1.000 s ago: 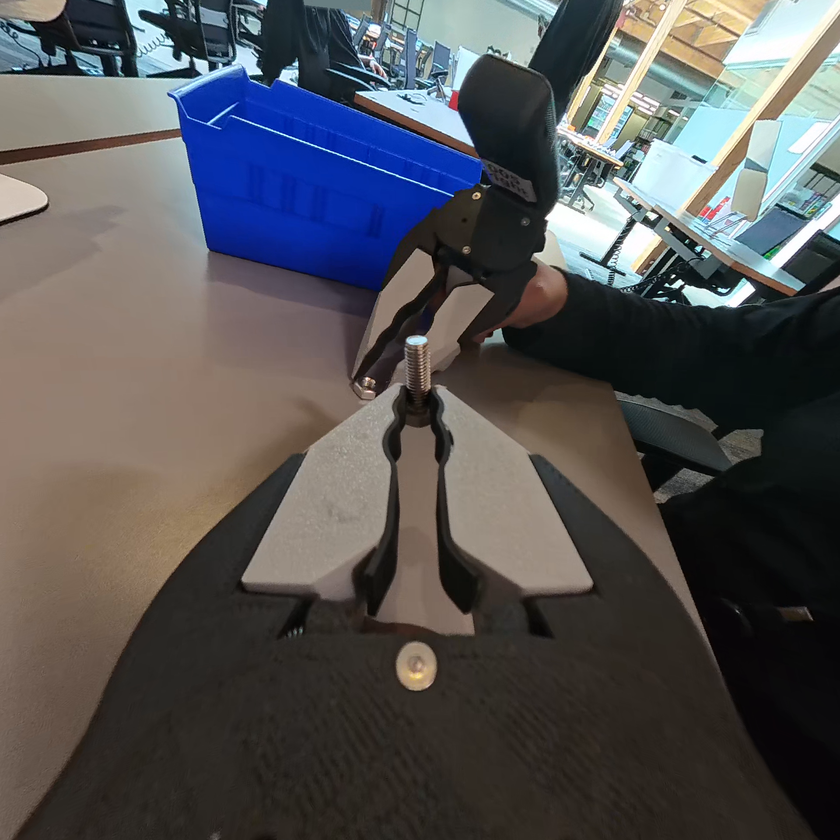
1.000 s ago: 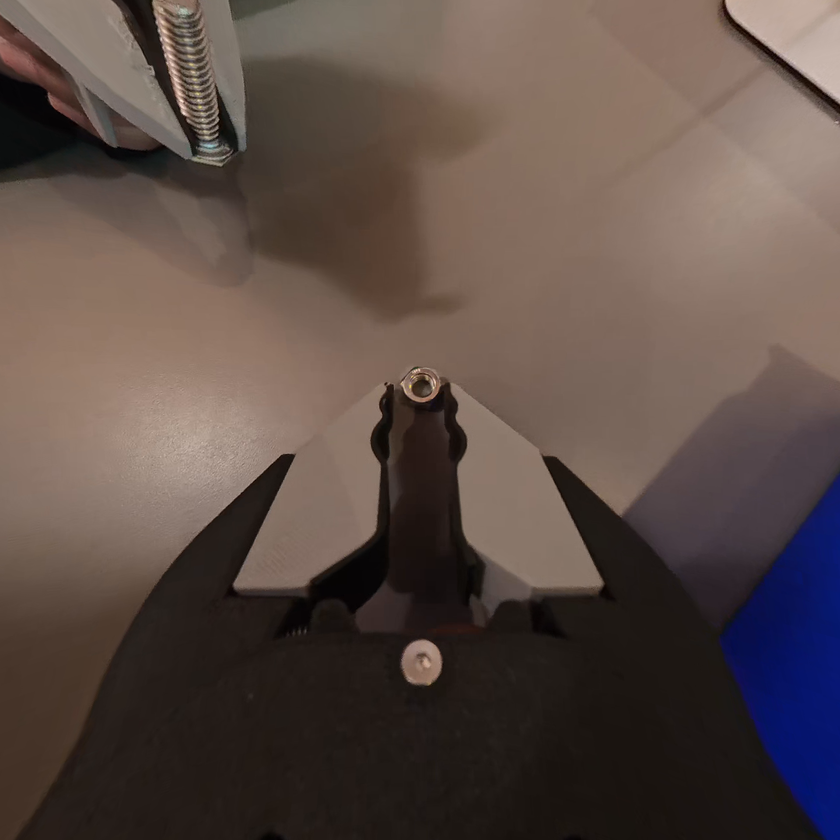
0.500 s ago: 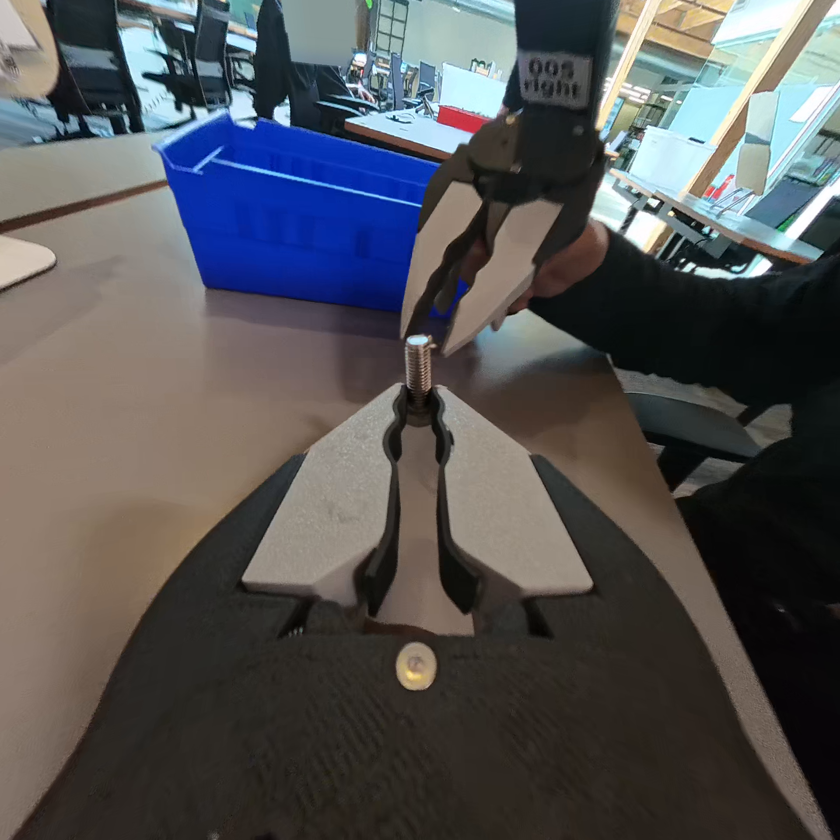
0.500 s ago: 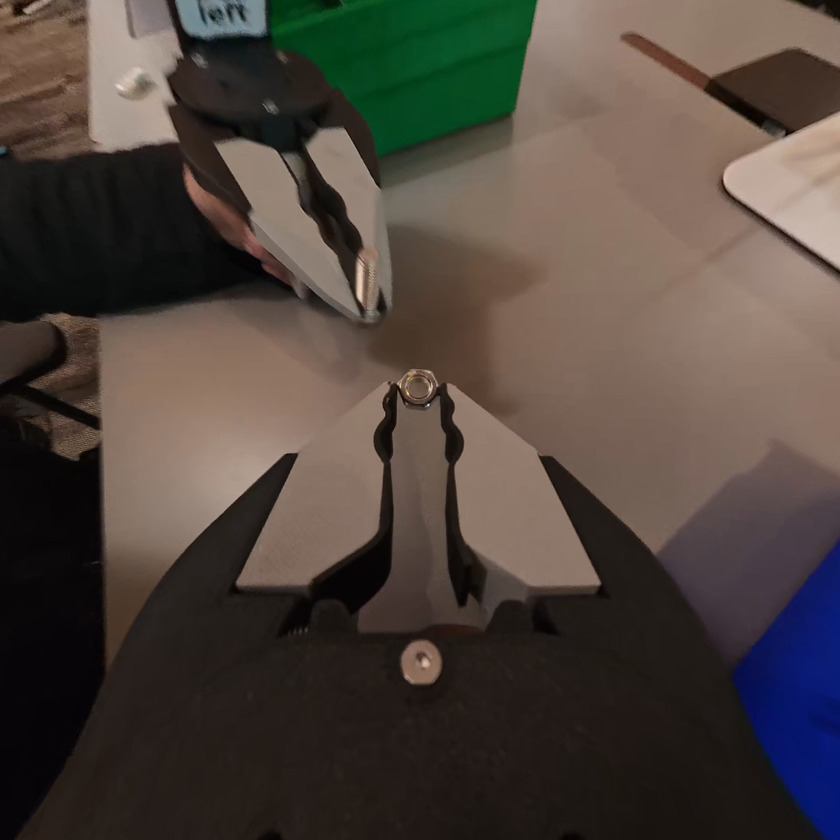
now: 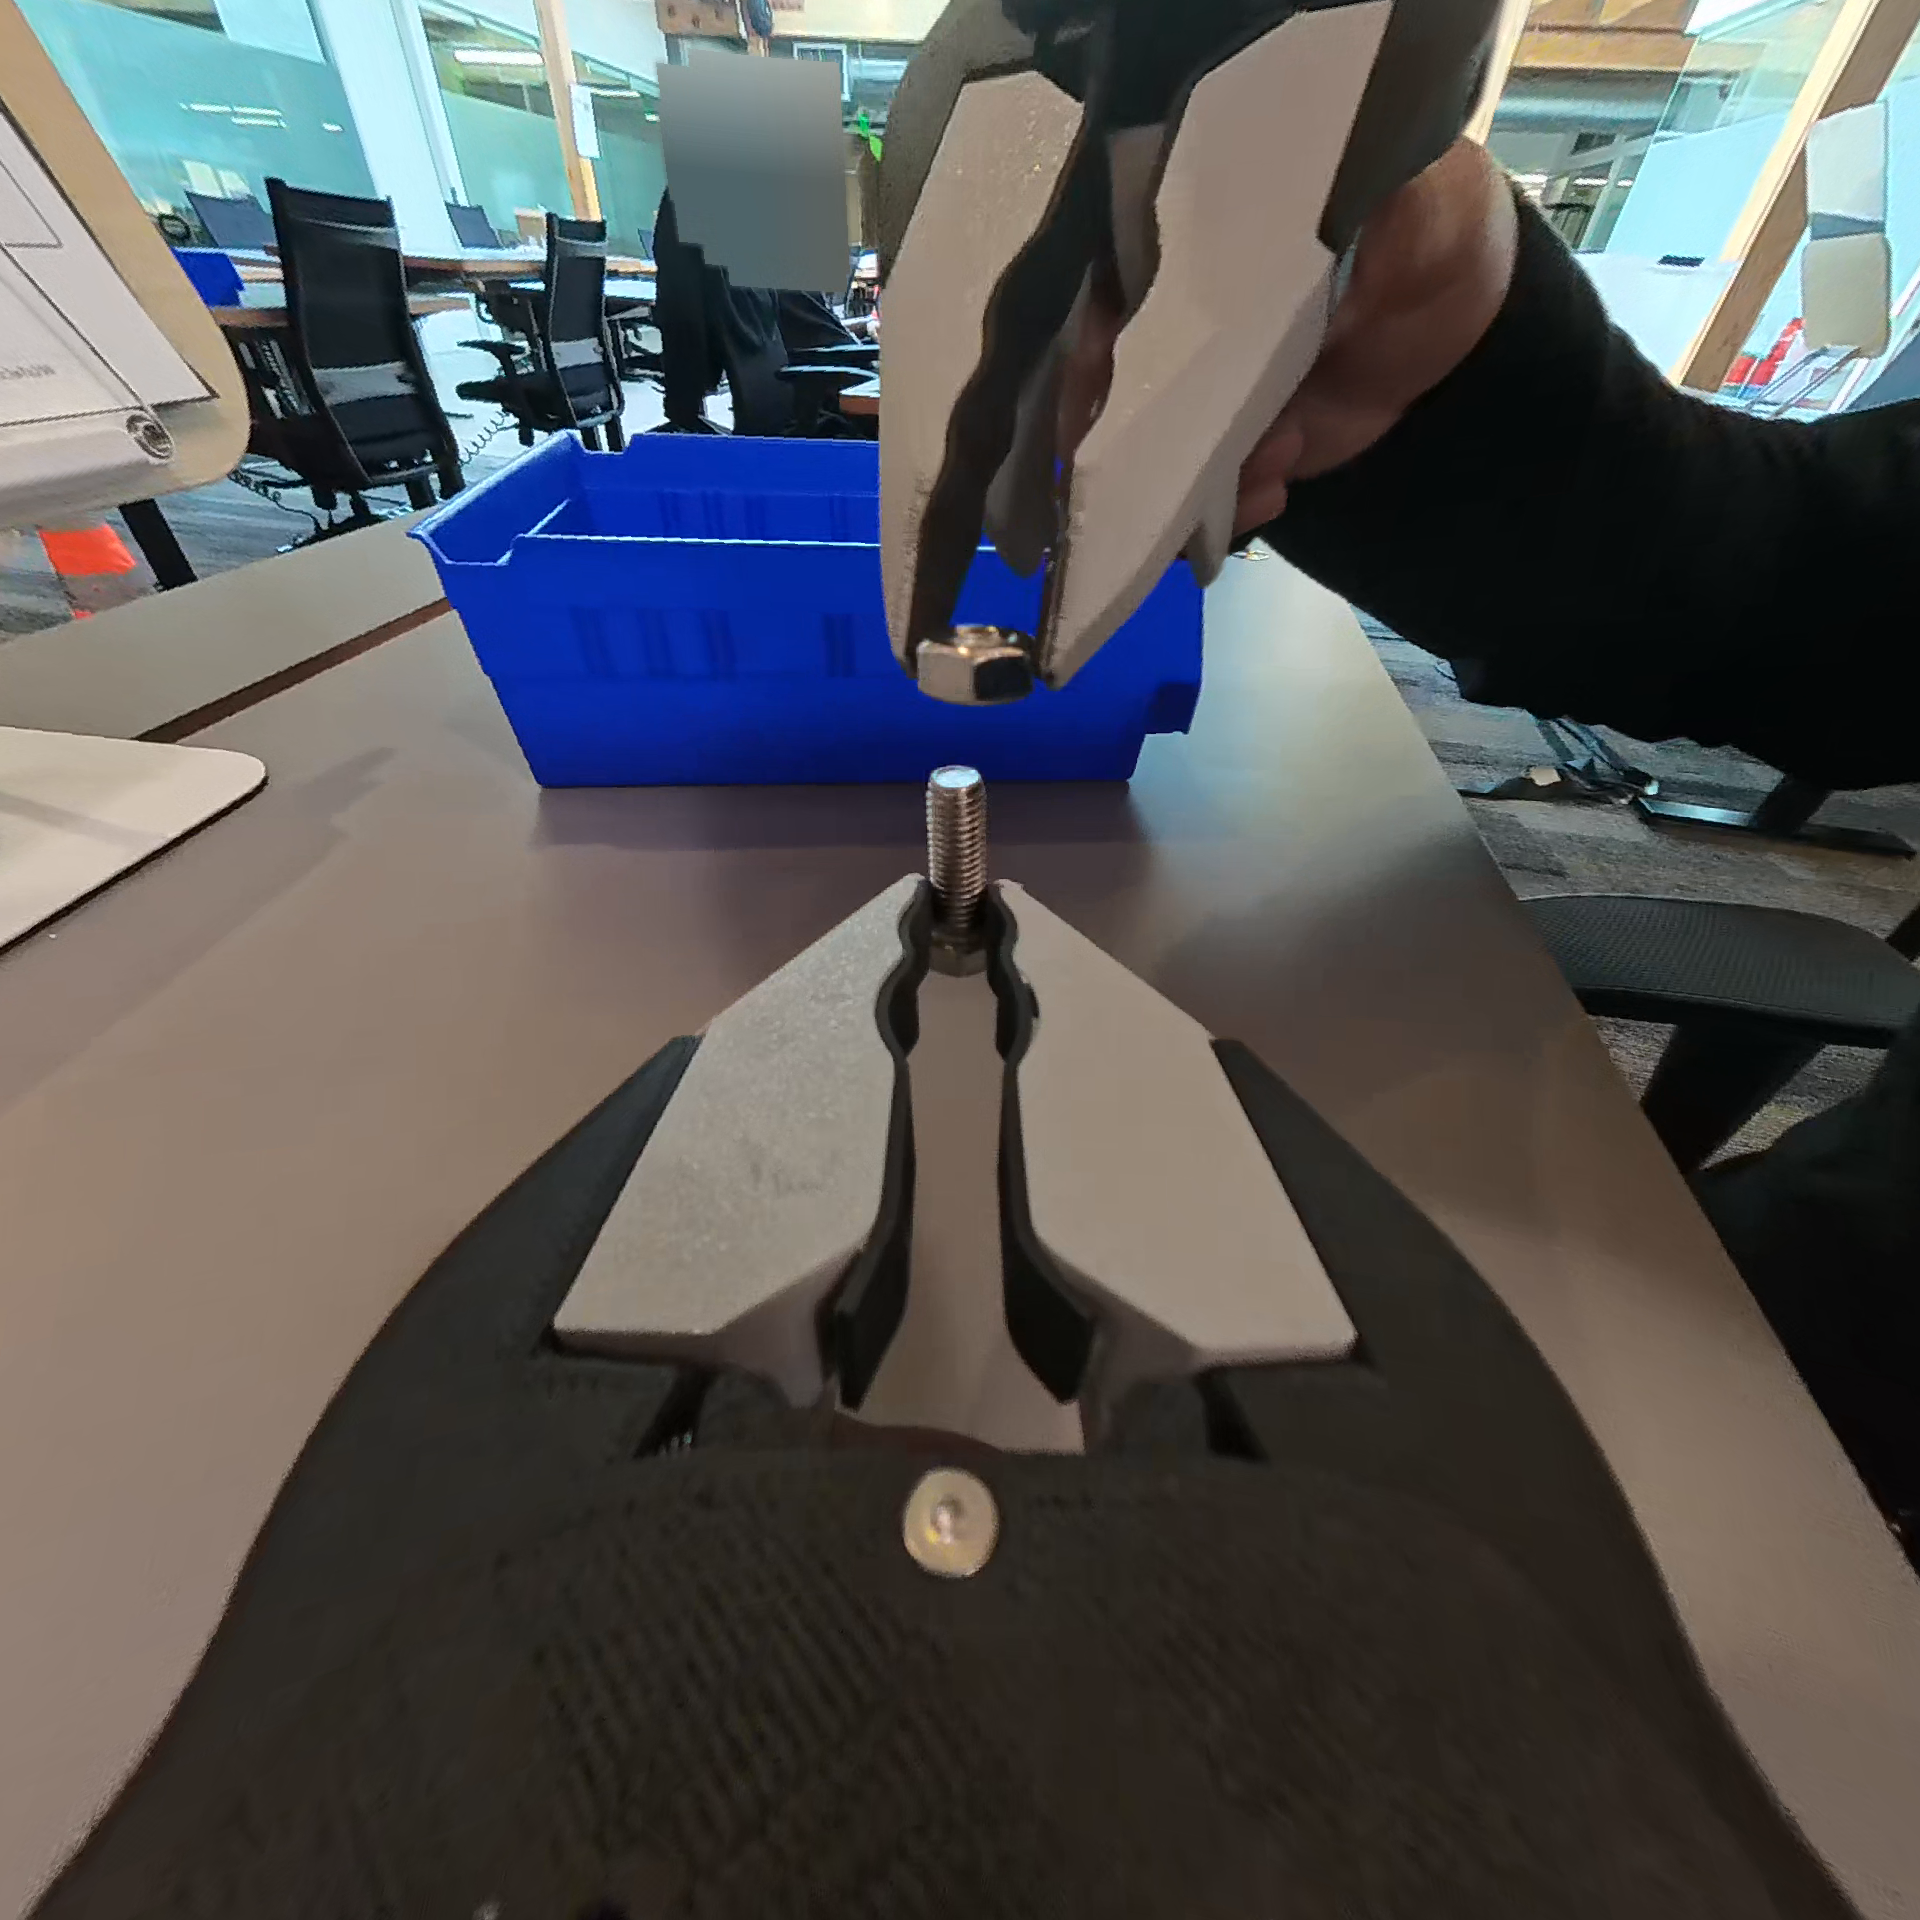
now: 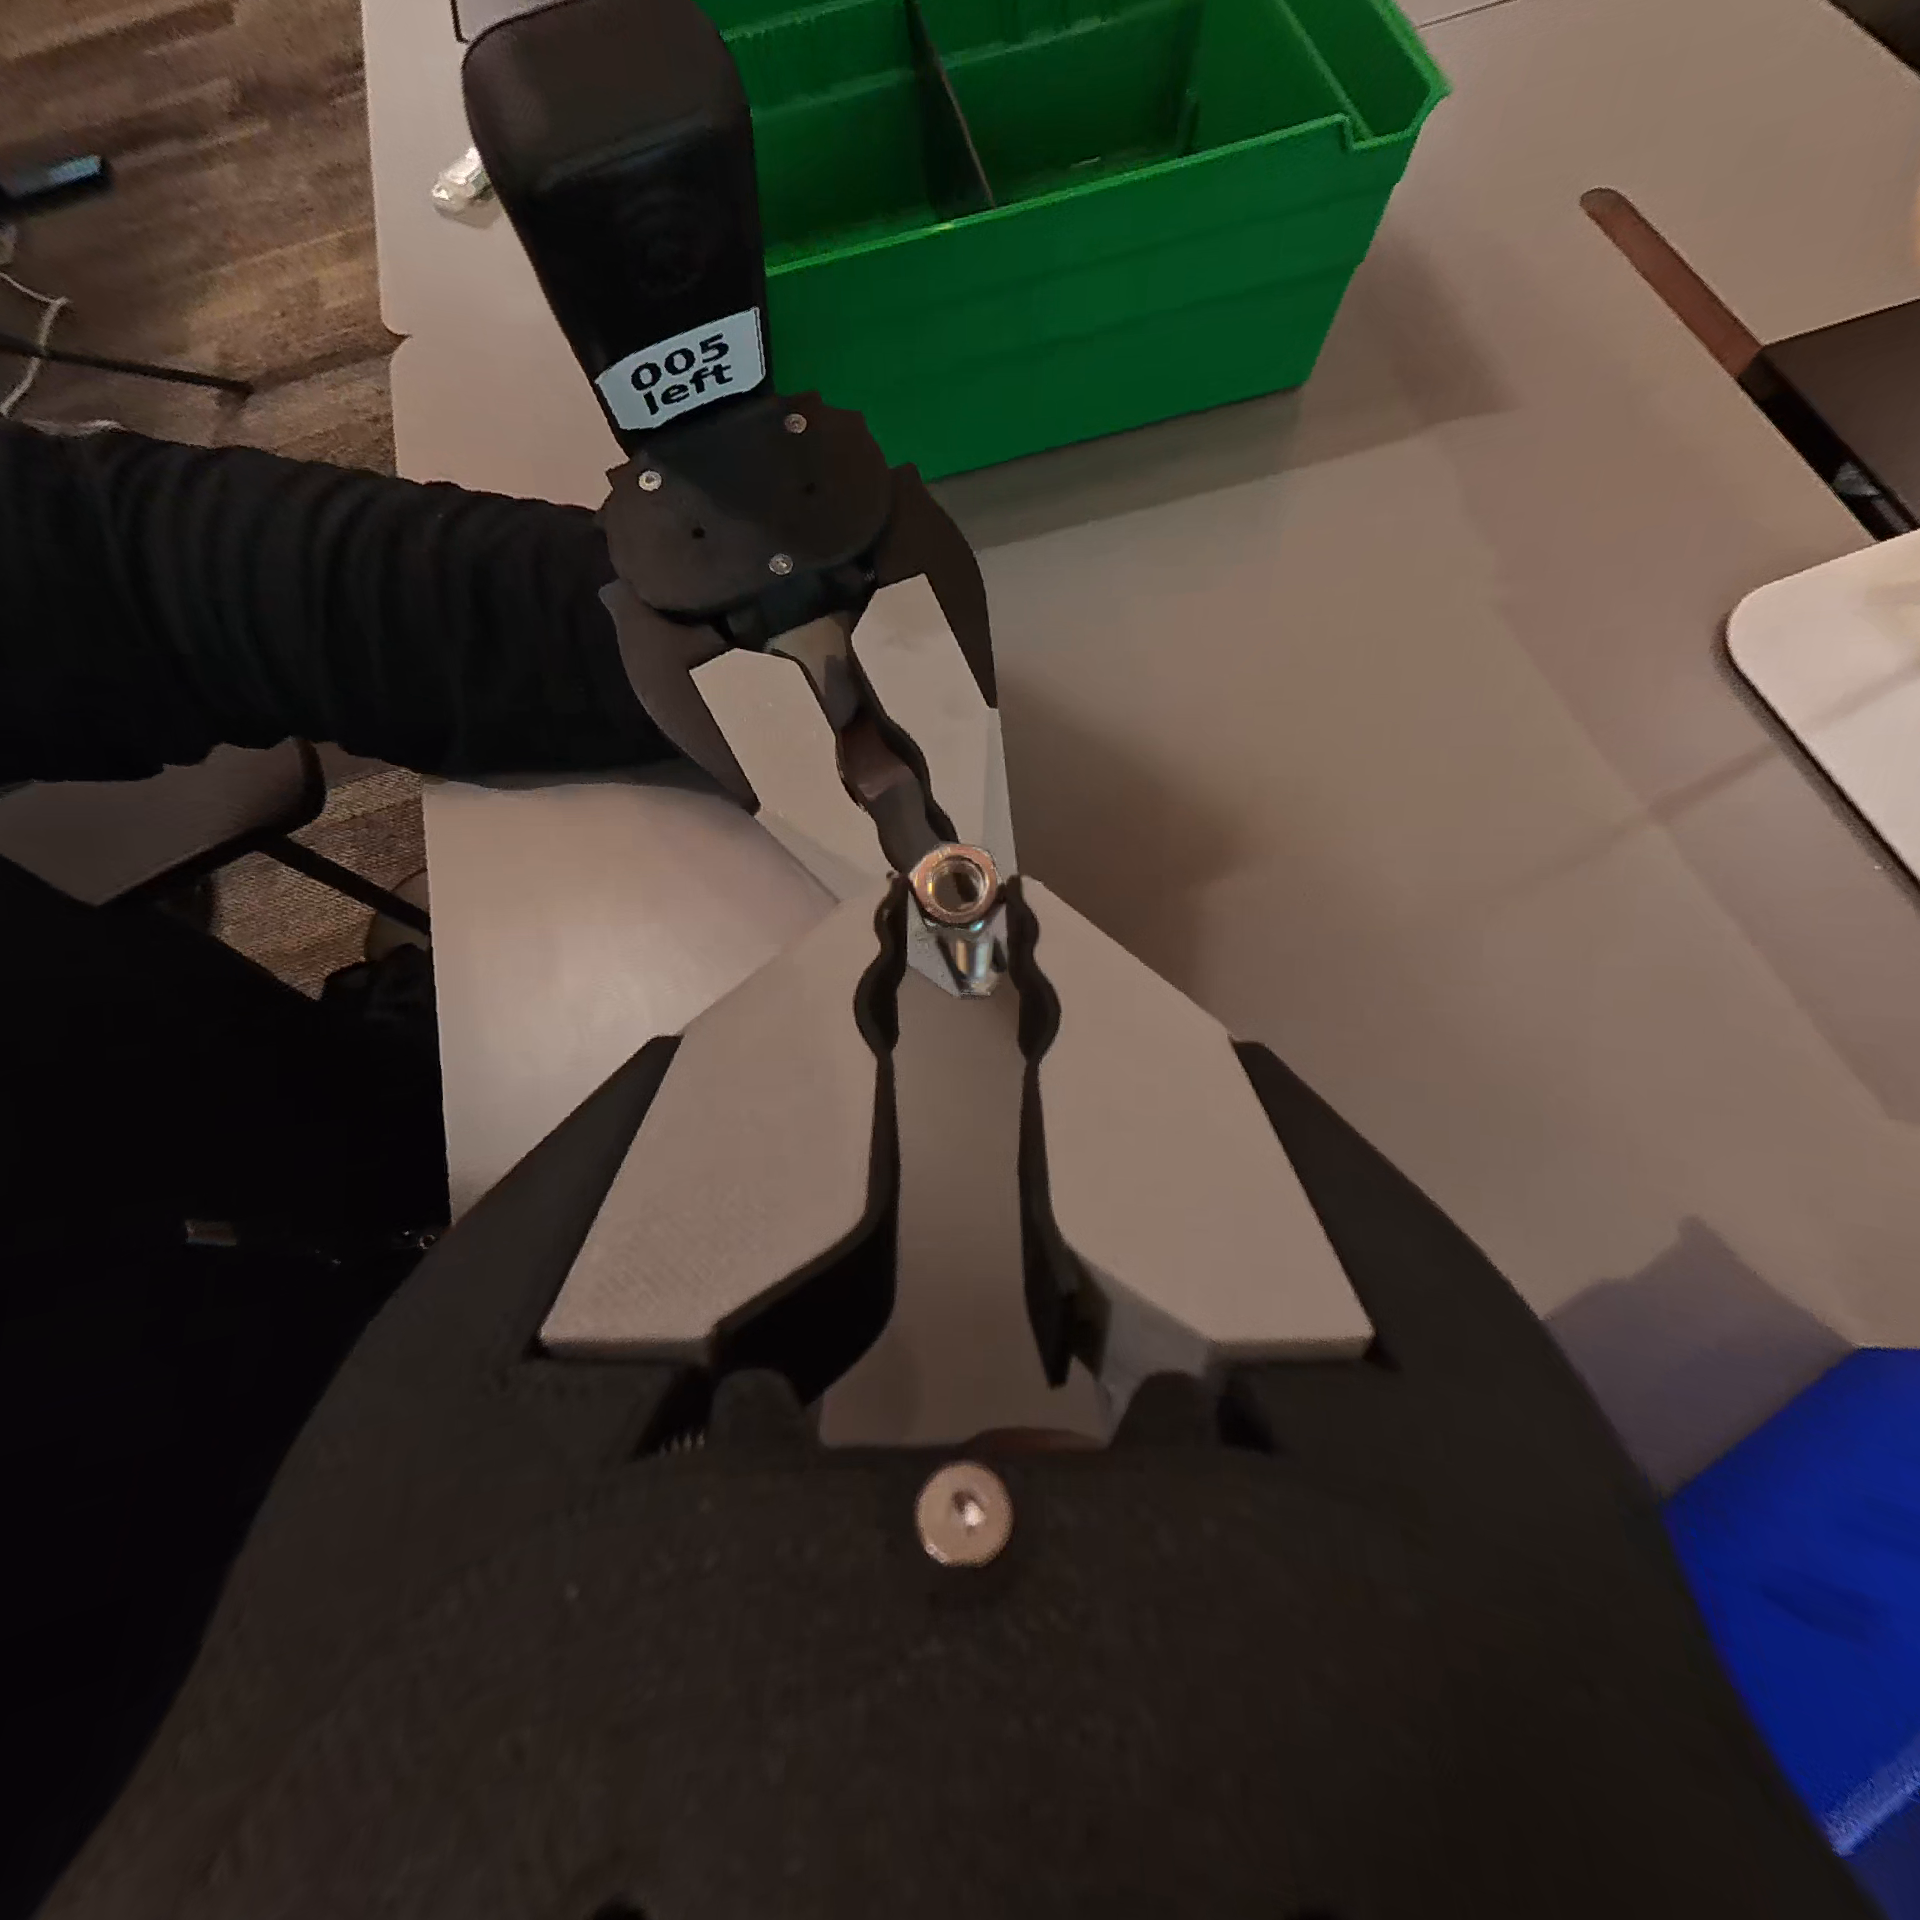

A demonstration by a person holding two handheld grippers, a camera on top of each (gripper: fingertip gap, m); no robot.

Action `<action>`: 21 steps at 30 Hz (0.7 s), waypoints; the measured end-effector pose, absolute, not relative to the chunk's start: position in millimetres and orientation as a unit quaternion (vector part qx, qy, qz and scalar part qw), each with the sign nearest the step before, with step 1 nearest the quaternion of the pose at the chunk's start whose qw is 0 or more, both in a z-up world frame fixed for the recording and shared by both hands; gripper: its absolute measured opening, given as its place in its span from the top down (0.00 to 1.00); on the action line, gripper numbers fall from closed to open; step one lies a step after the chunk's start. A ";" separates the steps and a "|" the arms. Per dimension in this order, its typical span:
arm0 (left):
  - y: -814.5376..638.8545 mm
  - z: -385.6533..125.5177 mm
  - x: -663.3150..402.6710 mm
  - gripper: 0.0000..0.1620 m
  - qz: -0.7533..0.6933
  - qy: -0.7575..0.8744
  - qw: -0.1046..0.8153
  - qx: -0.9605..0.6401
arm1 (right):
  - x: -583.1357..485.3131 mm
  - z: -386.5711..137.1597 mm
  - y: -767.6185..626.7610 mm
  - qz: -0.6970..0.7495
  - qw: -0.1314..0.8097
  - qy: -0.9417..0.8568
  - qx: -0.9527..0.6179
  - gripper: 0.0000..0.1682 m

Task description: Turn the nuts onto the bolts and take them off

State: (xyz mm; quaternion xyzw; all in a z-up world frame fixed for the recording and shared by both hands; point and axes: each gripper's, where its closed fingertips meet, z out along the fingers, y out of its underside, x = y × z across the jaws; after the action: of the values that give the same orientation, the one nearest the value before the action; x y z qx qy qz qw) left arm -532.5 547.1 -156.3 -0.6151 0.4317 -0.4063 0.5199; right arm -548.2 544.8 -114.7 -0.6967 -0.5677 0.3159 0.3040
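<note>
My left gripper [image 5: 957, 920] is shut on the head of a steel bolt [image 5: 957, 831] and holds it upright, thread up, above the grey table. My right gripper [image 5: 977, 665] comes down from above, shut on a steel hex nut [image 5: 975, 665]. The nut hangs a short way above the bolt's tip, not touching it. In the right wrist view the nut [image 6: 951, 886] sits at my right gripper's [image 6: 951, 902] tips, directly over the bolt [image 6: 966, 958], and the left gripper [image 6: 940, 842] reaches in from the upper left.
A blue bin [image 5: 727, 623] stands on the table behind the bolt; its corner shows in the right wrist view [image 6: 1808, 1558]. A green divided bin [image 6: 1081, 218] stands beyond the left gripper. A white pad [image 5: 94, 810] lies at the left. Office chairs and desks are beyond. Left tips to right tips: about 4 centimetres.
My right gripper picked the nut up off the table, rose and swung over the bolt, tips pointing down. My left gripper kept the bolt upright and lifted a little.
</note>
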 end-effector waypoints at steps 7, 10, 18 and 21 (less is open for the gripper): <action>548.9 -156.0 -533.6 0.96 -0.400 0.429 0.526 -0.616 | -551.5 -125.7 546.0 0.304 0.287 -0.574 -0.704 0.91; 548.8 -156.3 -533.3 0.96 -0.397 0.430 0.527 -0.616 | -550.7 -128.1 547.1 0.294 0.285 -0.577 -0.707 0.91; 547.8 -155.2 -532.9 0.96 -0.395 0.433 0.529 -0.613 | -548.6 -131.7 547.1 0.284 0.280 -0.580 -0.710 0.91; 547.6 -156.8 -532.3 0.96 -0.389 0.437 0.529 -0.615 | -548.6 -134.0 546.6 0.281 0.274 -0.582 -0.712 0.90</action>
State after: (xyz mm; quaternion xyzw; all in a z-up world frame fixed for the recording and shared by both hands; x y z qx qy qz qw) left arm -532.3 547.6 -156.8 -0.6148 0.4367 -0.3891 0.5291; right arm -548.6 546.6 -134.0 -0.7120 -0.5822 0.2812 0.2739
